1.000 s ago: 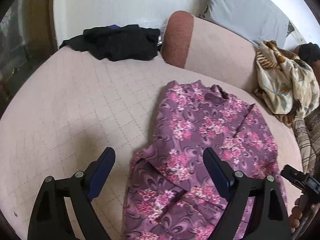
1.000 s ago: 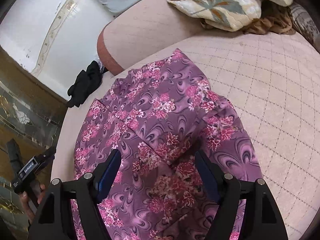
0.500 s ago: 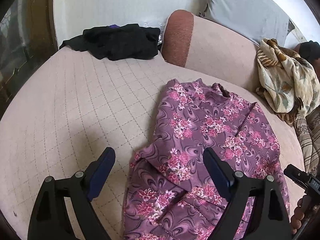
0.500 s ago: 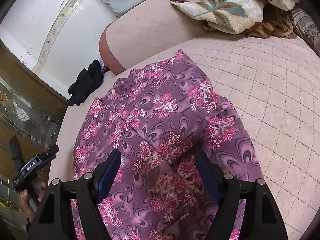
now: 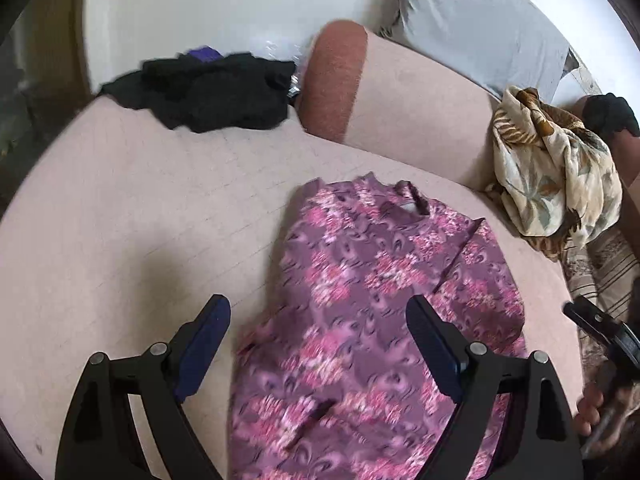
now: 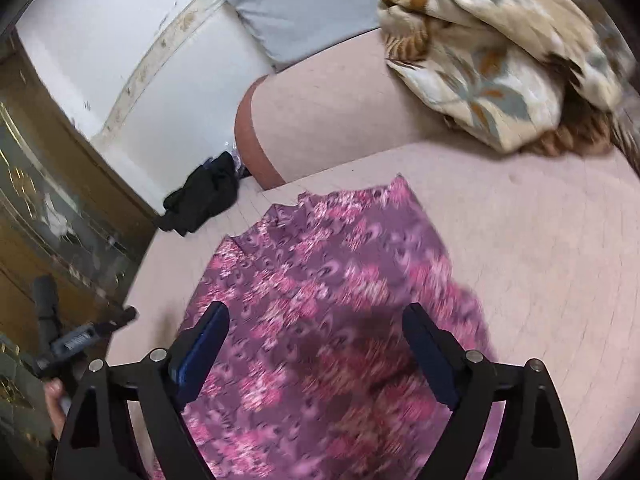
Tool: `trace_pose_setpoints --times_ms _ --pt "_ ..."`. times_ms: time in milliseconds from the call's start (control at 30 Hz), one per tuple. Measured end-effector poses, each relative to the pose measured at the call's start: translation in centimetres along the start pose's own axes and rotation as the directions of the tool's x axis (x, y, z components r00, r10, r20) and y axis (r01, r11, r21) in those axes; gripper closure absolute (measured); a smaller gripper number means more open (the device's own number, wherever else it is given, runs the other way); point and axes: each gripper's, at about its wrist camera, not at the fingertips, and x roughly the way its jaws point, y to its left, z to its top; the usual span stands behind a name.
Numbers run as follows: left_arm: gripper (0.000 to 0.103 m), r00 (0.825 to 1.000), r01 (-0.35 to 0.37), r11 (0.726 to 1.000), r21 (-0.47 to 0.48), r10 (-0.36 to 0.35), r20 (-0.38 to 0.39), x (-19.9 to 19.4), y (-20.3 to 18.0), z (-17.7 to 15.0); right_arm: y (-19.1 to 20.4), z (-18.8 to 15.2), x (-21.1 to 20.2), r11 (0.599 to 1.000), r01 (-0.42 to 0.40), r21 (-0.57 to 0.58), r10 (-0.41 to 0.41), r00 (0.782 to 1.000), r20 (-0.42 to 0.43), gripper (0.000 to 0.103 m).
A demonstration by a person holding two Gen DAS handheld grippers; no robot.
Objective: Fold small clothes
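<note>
Left wrist: floral garment on bed

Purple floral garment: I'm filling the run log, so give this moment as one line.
stage: between folds | garment: flat on bed, ungripped | left gripper: open above it | right gripper: jaws opening, nothing between

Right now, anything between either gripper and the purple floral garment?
Nothing visible. The left gripper and right gripper, its jaws opening, both hang empty above the purple floral garment. The black clothes and patterned blanket lie clear of it.

right gripper jaws opening, risen off purple floral garment
</note>
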Motion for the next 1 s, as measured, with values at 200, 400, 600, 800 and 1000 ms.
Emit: trace_pose_setpoints --times_ms 200,400,600,800,1000 --pt "0.014 0.997 -0.056 0.997 0.050 0.058 -0.045 6.5 -0.3 4.5 -4.2 5.2 6.0 0.999 0.008 0.031 -0.005 0.994 -0.108 0.013" --pt "0.015 0.986 -0.072 0.997 -0.042 0.065 -0.151 15.3 1.9 9.3 -9.2 10.2 14.1 0.995 0.031 0.094 -0.012 0.981 -0.196 0.028" --pt "0.064 0.971 -0.076 0.995 -0.060 0.060 -0.232 20.2 2.9 10.1 -10.5 12.7 20.0 0.995 0.021 0.097 0.004 0.967 -0.256 0.048" --pt "0.096 0.981 -0.013 0.996 -0.091 -0.005 -0.195 19.0 3.8 10.6 -8.9 12.2 21.6 0.995 0.094 -0.029 -0.098 0.952 -0.289 0.094" --pt "0.096 0.995 0.069 0.995 -0.075 -0.074 -0.071 11.2 3.0 11.7 -7.5 12.9 16.1 0.996 0.081 -0.035 -0.086 0.976 -0.202 0.095"
